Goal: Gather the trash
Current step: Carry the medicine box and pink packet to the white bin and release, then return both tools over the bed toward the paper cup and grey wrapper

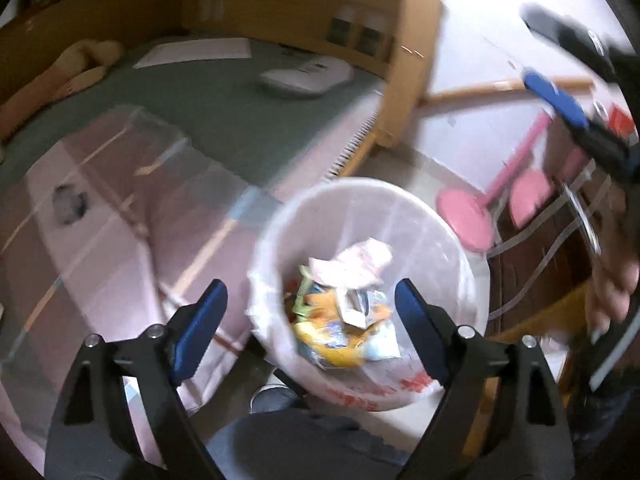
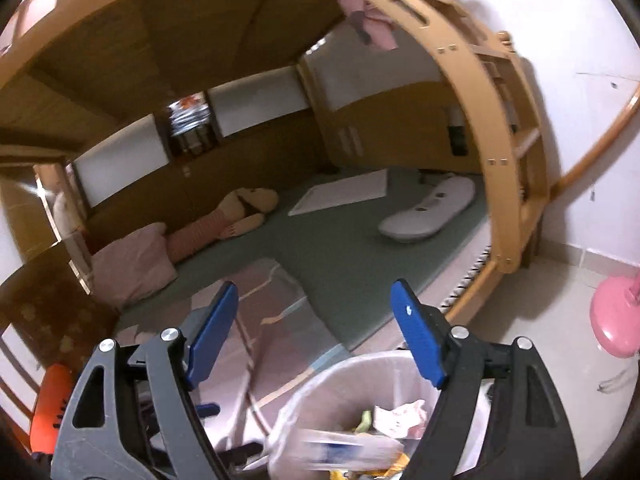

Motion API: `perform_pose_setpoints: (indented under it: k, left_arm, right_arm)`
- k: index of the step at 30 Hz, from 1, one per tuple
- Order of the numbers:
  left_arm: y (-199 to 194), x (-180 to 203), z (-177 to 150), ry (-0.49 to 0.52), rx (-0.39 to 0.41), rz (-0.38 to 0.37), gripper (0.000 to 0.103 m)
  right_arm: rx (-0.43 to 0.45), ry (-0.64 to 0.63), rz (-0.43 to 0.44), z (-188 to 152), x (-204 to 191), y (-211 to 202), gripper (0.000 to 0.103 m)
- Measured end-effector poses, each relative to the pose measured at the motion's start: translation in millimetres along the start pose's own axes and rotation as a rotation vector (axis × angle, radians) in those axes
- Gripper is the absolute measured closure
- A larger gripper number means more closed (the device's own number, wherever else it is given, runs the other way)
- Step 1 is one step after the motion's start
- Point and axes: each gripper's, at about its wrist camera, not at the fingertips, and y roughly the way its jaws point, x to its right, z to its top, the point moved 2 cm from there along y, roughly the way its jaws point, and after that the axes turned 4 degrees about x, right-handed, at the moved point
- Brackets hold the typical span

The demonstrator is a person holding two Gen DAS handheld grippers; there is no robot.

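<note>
A white bin lined with a clear bag (image 1: 420,208) stands on the floor by the bed. It holds crumpled wrappers and paper (image 1: 344,304). My left gripper (image 1: 308,300) is open and empty right above the bin. My right gripper (image 2: 314,304) is open and empty, higher up and over the bin's near rim (image 2: 360,364). A blurred wrapper (image 2: 340,446) shows in the bin mouth below the right gripper, with other trash (image 2: 400,416) beside it. The right gripper also shows in the left wrist view (image 1: 560,100) at the upper right, blurred.
A wooden bunk bed with a green mattress (image 2: 340,248) carries a folded pink blanket in clear plastic (image 1: 100,220), a plush doll (image 2: 240,208), a pillow (image 2: 132,264) and a white tray (image 2: 428,212). A pink fan (image 1: 468,216) stands on the tiled floor.
</note>
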Motion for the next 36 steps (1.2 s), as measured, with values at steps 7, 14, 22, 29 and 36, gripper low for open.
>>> perform_pose_setpoints:
  k: [7, 14, 22, 29, 36]
  left_arm:
    - [-83.2, -120.3, -19.8, -0.124, 0.14, 0.311, 0.014]
    - [-172.0, -247.9, -74.2, -0.333, 0.227, 0.674, 0.011]
    - [-187.6, -306.3, -118.7, -0.477, 0.197, 0.789, 0.011]
    - [-181.5, -294.4, -113.2, -0.45, 0.216, 0.802, 0.011]
    - [-168.0, -291.1, -112.3, -0.447, 0.187, 0.79, 0.011]
  right_arm:
    - [-0.186, -0.108, 0.158, -50.5, -96.8, 65.5, 0.026]
    - [-0.312, -0.237, 0.348, -97.5, -238.9, 128.6, 0.026]
    - [-0.319, -0.384, 0.334, -145.2, -306.3, 167.7, 0.026]
    - [-0.351, -0.353, 0.337, -149.3, -300.2, 170.3, 0.024]
    - [-0.38, -0.336, 0.34, -152.5, -296.9, 175.0, 0.024]
